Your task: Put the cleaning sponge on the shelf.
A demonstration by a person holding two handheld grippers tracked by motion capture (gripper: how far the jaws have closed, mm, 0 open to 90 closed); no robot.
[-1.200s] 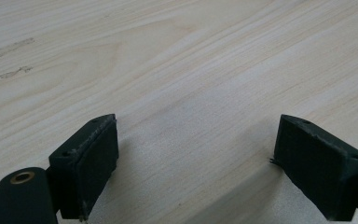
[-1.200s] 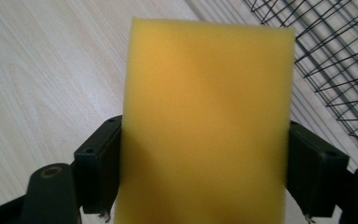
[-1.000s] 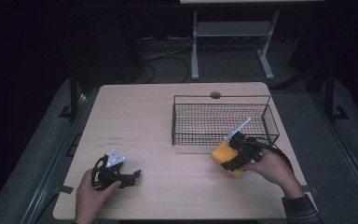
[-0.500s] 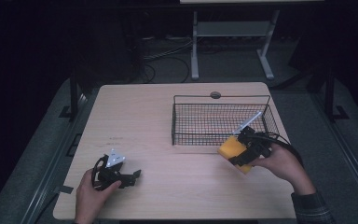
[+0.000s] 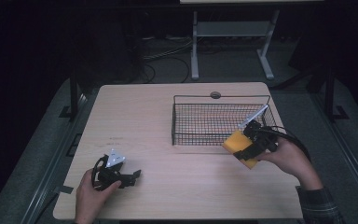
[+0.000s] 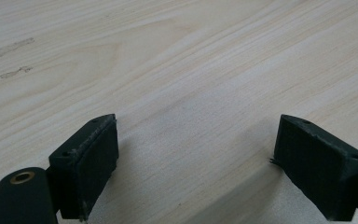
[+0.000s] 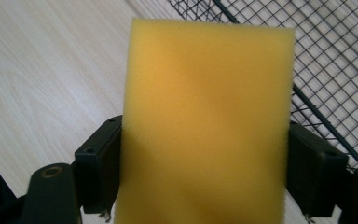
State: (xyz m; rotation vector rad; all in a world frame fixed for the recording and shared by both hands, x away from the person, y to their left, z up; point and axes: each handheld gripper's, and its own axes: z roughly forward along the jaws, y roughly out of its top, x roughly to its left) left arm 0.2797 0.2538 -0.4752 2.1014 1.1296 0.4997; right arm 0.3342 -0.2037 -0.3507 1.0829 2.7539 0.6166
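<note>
A yellow sponge is held off the table at the front right corner of the black wire basket. My right gripper is shut on the sponge, one jaw on each side. The basket's front rim runs behind the sponge in the right gripper view. My left gripper rests low over the bare wood near the table's front left, open, with nothing between its jaws.
The wooden table has a round cable hole at its back edge behind the basket. A metal stand and cables lie on the dark floor beyond. Bare wood spans the table's left and middle.
My right gripper has carried the sponge up and to the right, closer to the basket's front right corner. The left gripper has stayed put.
</note>
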